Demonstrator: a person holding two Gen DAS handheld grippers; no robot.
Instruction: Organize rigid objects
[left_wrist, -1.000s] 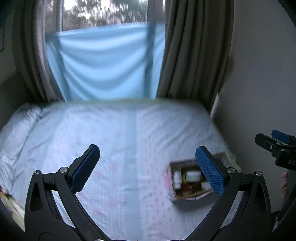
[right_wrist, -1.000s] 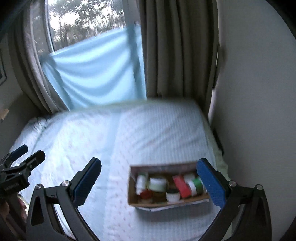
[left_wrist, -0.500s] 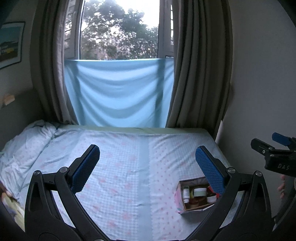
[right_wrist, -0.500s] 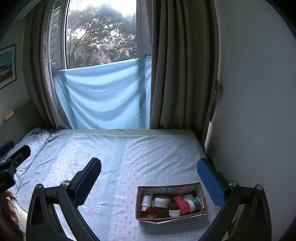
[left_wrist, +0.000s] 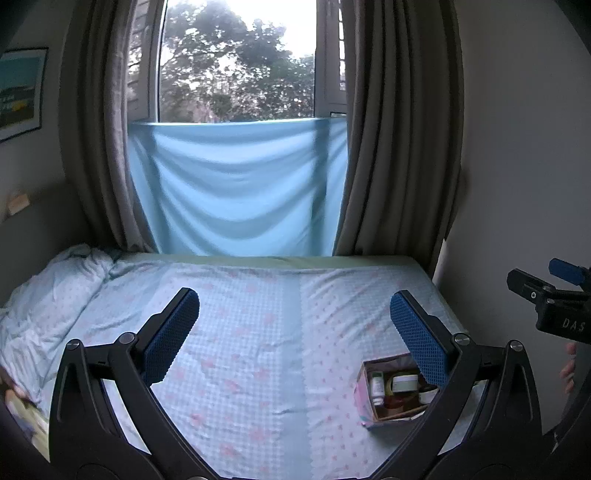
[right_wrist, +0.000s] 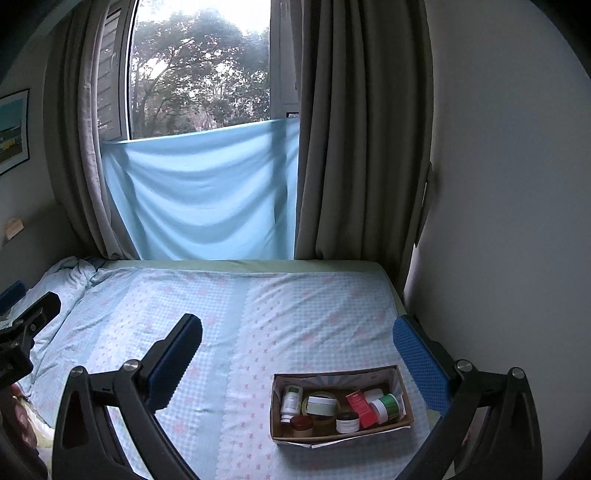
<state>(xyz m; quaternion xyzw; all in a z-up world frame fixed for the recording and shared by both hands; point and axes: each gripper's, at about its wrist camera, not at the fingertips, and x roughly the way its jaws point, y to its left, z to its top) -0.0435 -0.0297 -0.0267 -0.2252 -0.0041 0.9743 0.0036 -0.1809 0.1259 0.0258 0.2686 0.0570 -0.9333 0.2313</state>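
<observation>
Blue-padded and spread wide, with nothing between the pads: held the left tool high and level over the left and middle of the bed, pointed toward the window. Saw no loose item anywhere on the visible sheet.

Further right, found the cardboard box resting near the bed's right edge, close to the wall, with every visible item inside it. Noted a white bottle lying at the left end, then a pale-lidded jar, a small dark-lidded jar, a red carton and a green-capped jar at the right, all crowded and partly overlapping. Could read that either as a finished tidy-up or as a jumble awaiting arrangement.

For any reach into the box, judged it best to come in from above and narrow the jaws to a single item. Judged it wise, too, to mind the soft mattress and the risk of tilting or sliding the light box, and to steady one wall with the other tool.

At far right, held the right tool likewise spread and empty, raised above the near side of the box and angled down toward it. Glimpsed fingers of the holding hand just behind its body at the frame edge.
</observation>
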